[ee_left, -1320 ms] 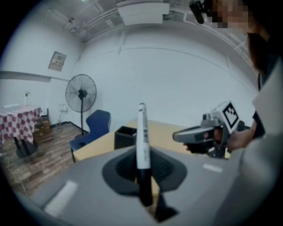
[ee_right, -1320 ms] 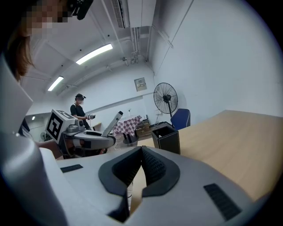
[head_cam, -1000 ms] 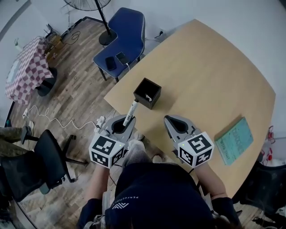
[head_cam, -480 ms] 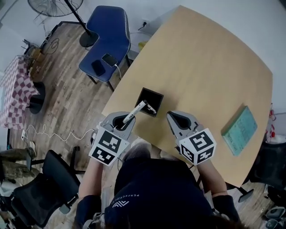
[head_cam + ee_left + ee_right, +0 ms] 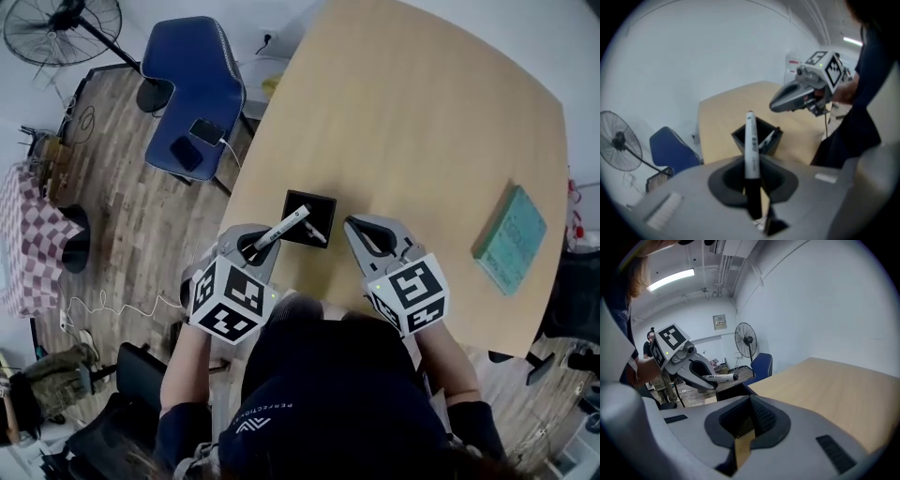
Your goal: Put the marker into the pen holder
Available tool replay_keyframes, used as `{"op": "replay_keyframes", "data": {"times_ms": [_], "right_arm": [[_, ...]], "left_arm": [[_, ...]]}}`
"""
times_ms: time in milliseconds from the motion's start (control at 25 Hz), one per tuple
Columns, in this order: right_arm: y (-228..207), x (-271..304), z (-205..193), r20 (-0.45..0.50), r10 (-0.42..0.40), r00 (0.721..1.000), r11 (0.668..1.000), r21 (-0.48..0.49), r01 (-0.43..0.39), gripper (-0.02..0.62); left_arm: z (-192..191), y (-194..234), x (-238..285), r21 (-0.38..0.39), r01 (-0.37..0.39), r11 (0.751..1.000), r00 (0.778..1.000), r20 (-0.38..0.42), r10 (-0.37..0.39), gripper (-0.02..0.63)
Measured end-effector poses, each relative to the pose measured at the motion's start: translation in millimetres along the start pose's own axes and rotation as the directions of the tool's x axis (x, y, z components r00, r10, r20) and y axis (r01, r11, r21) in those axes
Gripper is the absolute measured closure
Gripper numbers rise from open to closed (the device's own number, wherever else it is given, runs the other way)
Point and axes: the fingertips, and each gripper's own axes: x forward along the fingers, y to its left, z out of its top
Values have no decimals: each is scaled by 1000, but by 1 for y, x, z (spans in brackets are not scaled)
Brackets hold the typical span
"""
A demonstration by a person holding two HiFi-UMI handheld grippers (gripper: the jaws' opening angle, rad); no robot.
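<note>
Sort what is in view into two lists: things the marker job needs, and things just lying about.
Needed: white-and-black marker; black square pen holder; left gripper, which grips the marker.

Lying about: teal book on the wooden table; blue chair; standing fan.

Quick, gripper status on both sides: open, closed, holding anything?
Left gripper: closed on the marker.
Right gripper: closed, holding nothing.
</note>
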Motion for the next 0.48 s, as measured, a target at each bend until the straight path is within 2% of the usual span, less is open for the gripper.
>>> {"op": "replay_keyframes", "data": {"times_ms": [200, 360, 480], "right_arm": [[-7, 6, -2, -10, -31, 999, 999, 12, 31, 592], [-7, 9, -4, -25, -52, 998, 999, -4, 52, 592], [-10, 11, -3, -23, -60, 998, 998, -3, 60, 592]], "left_arm": [[-9, 7, 7, 184, 24, 983, 988, -152, 4, 565], [-6, 12, 12, 247, 41, 968, 980, -201, 10, 564], [-8, 16, 14, 315, 59, 947, 966, -257, 26, 563]]}}
